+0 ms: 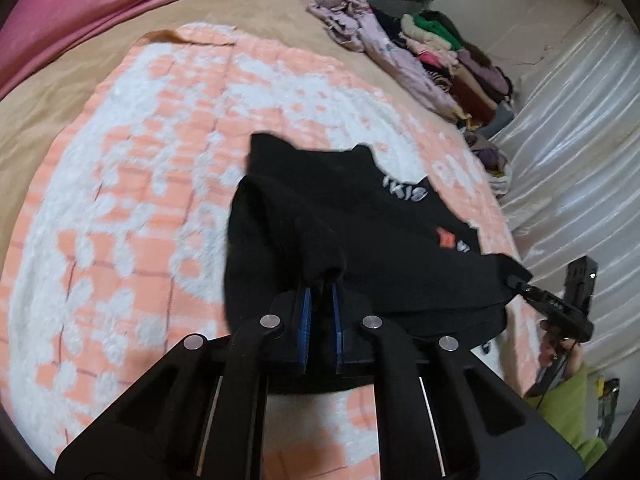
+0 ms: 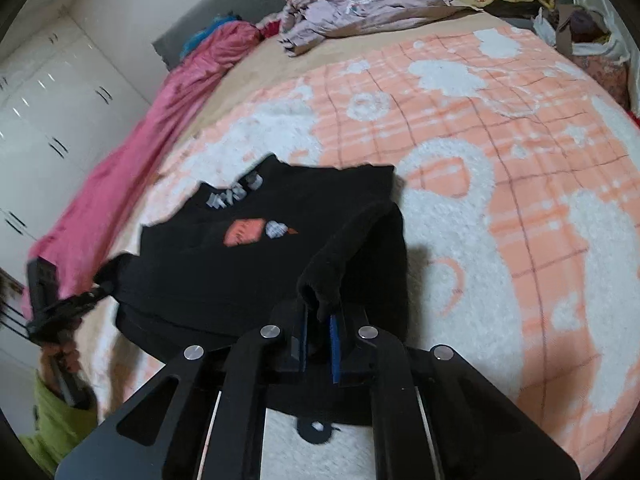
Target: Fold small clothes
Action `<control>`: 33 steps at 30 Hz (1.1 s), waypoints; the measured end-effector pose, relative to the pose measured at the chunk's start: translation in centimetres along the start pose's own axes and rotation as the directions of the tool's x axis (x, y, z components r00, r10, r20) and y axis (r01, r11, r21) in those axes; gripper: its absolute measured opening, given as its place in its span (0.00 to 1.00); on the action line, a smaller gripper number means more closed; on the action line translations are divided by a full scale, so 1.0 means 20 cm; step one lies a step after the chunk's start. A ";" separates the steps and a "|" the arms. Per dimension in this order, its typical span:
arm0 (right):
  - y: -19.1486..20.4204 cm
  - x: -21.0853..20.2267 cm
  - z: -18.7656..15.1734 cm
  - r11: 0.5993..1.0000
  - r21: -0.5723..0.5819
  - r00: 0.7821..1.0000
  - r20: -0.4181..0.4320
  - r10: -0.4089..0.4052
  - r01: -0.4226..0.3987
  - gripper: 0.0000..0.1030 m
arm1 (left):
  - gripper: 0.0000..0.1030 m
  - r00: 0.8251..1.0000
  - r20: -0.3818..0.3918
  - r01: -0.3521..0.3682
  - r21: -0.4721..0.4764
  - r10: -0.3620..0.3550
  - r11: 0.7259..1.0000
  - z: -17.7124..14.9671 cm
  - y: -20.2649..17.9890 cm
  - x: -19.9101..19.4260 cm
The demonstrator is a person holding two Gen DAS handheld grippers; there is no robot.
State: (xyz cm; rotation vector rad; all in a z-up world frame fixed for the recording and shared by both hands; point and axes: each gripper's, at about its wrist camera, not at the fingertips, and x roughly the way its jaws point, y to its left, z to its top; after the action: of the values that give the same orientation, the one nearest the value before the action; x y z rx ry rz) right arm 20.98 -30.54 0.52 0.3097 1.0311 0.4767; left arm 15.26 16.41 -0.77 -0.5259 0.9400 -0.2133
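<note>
Claws are both pinching the small black printed knit top [image 1: 360, 240]: left claw [image 1: 320, 280], right claw [image 2: 320, 308], above the near peach-and-white fleece blanket [image 1: 120, 200]. We are keeping both corners level, judging an even fold.

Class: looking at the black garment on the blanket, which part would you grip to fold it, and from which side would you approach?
Grip the black garment at its near hem corners, coming from the near edge: the left gripper and right gripper are each shut on a bunched corner there, leaving the neck end lying free on the blanket.
</note>
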 end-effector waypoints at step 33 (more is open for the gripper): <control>-0.04 0.04 0.29 0.993 0.066 0.973 0.202 -0.110 0.098 0.60 | 0.47 0.973 0.229 0.000 -0.185 0.043 0.983 0.30 0.15 -0.02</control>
State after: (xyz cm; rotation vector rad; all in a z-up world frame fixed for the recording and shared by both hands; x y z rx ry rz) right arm 26.61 -31.02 2.38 0.3451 0.8548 0.3147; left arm 19.74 21.20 0.82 -0.6955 0.7401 -0.0429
